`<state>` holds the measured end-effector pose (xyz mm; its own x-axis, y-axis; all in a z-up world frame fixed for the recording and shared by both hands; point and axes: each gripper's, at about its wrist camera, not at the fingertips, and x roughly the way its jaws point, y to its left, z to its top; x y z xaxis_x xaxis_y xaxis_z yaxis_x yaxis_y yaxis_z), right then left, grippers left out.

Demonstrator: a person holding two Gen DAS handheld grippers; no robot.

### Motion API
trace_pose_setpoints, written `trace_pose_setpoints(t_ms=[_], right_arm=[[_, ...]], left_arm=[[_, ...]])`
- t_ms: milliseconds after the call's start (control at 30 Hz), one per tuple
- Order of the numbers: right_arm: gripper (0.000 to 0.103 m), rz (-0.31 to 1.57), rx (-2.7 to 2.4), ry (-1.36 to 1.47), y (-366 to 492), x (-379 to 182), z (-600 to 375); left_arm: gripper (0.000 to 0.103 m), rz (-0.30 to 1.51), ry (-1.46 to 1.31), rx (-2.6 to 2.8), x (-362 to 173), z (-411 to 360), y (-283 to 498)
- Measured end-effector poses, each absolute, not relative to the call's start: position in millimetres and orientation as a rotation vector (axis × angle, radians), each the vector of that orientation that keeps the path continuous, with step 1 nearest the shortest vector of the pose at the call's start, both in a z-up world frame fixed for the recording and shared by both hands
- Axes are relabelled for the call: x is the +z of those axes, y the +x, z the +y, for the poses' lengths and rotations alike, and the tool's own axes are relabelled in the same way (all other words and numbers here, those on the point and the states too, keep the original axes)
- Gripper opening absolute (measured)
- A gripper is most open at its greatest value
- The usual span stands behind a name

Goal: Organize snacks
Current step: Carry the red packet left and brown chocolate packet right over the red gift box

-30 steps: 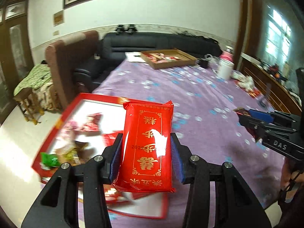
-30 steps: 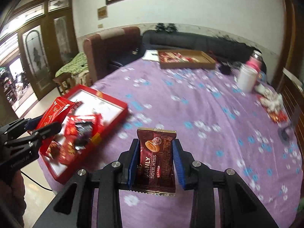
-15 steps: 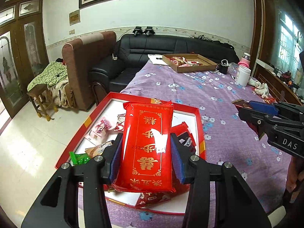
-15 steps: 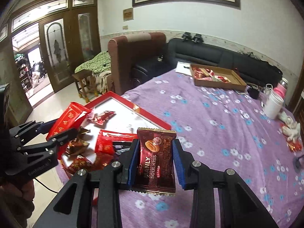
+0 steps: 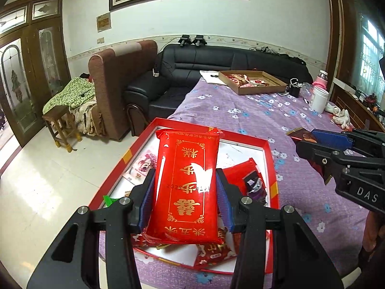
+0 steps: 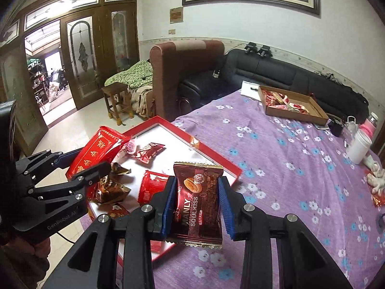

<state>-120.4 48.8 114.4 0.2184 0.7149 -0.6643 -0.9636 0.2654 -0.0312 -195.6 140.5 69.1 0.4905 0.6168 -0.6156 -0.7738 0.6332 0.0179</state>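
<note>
Your left gripper [image 5: 185,200] grips a red packet [image 5: 186,187], right gripper [image 6: 196,207] a brown packet [image 6: 198,200]; neither is in the red tray [image 6: 216,159] yet.

The large packet [image 5: 186,190] is glossy red with gold characters and a gold border. The smaller packet [image 6: 198,202] is dark maroon with a biscuit picture, white lettering and gold serrated edges. The tray [image 5: 269,154] has a red rim, yellow patches on its sides and a white floor. The tablecloth [image 6: 276,149] is purple, scattered with white and blue flowers. The fingers [image 5: 222,200] are black with blue pads. The sofa [image 5: 216,60] is black, the armchair [image 6: 182,72] brown, the far box [image 6: 320,115] plain cardboard brown.
</note>
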Motion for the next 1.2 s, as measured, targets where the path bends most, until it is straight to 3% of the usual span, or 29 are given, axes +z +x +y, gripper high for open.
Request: trace_pose_setpoints(t_ms=[1200], right_arm=[[0.035,0.637,1.284,-0.520,-131,99,90]], left_arm=[[0.045,0.664,-0.309,0.910,55,177,-204]])
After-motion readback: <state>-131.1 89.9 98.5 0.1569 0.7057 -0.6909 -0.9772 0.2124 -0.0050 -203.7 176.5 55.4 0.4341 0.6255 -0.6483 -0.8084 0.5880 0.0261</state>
